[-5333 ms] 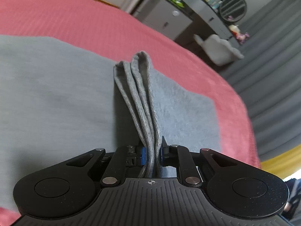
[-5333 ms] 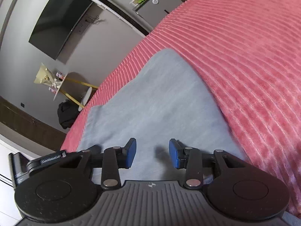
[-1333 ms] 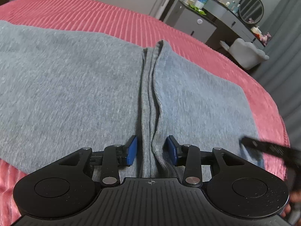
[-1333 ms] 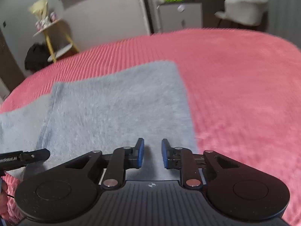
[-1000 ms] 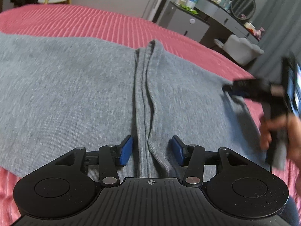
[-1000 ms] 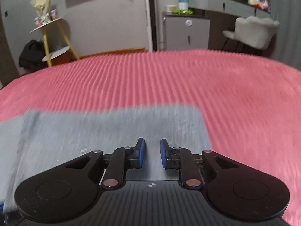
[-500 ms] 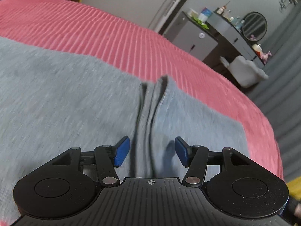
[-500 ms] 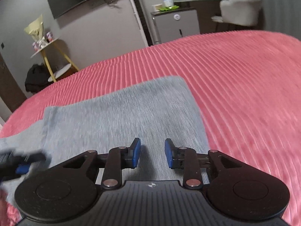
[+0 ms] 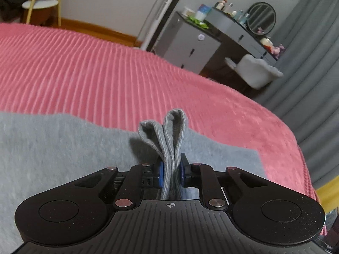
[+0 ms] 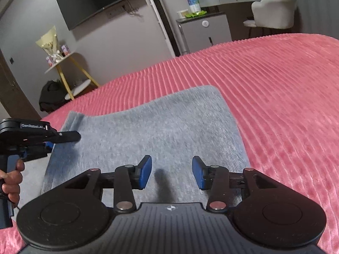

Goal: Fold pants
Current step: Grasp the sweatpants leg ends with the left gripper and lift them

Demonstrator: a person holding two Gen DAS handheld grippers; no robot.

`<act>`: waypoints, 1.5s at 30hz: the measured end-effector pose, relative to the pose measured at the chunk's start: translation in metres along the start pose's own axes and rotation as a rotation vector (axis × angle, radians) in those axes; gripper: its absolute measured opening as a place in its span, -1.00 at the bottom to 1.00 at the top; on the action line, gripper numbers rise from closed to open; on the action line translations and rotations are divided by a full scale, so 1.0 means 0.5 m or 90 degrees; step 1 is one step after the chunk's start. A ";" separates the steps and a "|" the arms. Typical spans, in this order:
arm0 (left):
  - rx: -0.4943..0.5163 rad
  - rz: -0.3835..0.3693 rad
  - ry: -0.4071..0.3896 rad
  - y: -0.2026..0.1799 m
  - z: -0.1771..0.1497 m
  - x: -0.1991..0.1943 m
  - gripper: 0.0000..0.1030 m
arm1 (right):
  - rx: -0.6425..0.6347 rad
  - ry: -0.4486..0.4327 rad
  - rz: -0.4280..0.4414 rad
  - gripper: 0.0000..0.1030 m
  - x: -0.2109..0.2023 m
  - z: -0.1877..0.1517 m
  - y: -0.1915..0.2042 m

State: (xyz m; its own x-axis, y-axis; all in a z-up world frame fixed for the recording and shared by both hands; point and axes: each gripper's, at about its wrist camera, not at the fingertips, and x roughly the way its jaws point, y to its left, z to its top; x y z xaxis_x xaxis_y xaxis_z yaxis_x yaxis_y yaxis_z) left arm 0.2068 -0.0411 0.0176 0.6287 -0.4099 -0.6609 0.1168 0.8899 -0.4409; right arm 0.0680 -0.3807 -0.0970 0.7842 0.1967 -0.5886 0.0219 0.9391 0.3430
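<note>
Grey pants (image 9: 63,148) lie flat on a pink ribbed bedspread (image 9: 84,74). My left gripper (image 9: 171,174) is shut on a bunched edge of the pants (image 9: 169,133), whose layered folds stand up between the blue pads. In the right wrist view the pants (image 10: 159,131) spread ahead as a folded grey rectangle. My right gripper (image 10: 172,172) is open and empty just above the near part of the cloth. The left gripper (image 10: 42,136) shows at the cloth's left edge, held by a hand.
The bedspread (image 10: 275,105) reaches far to the right and back. Beyond the bed stand a grey cabinet (image 10: 203,31), a white chair (image 10: 273,12), a yellow-legged side table (image 10: 70,72) and a wall TV (image 10: 99,0). Grey curtains (image 9: 307,74) hang at the right.
My left gripper has closed on the pants' bunched edge and lifted it off the bed. My right gripper has opened wider and stays above the cloth.
</note>
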 end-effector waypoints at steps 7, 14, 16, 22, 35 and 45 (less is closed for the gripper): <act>-0.004 0.162 -0.022 0.015 -0.029 -0.025 0.00 | 0.014 0.038 -0.010 -0.18 0.030 -0.002 -0.006; -0.247 0.172 -0.158 0.177 -0.126 -0.255 0.44 | 0.011 0.032 0.028 0.32 0.046 -0.005 -0.009; -0.306 0.195 -0.194 0.233 -0.158 -0.325 0.44 | 0.000 0.033 0.045 0.64 0.049 -0.007 -0.003; -0.449 0.257 -0.211 0.379 -0.237 -0.444 0.44 | -0.070 0.038 0.031 0.92 0.061 -0.022 0.035; -0.596 0.132 -0.205 0.466 -0.275 -0.376 0.37 | -0.081 0.030 0.018 0.92 0.054 -0.027 0.038; -0.506 0.086 -0.243 0.453 -0.250 -0.373 0.32 | -0.110 0.026 -0.004 0.92 0.061 -0.033 0.051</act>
State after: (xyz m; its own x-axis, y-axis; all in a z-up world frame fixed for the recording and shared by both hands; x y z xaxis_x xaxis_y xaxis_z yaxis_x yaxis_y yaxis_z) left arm 0.0199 0.2118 -0.0349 0.8285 -0.0901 -0.5527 -0.4555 0.4657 -0.7587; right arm 0.0822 -0.3462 -0.1183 0.7587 0.1978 -0.6206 -0.0827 0.9743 0.2095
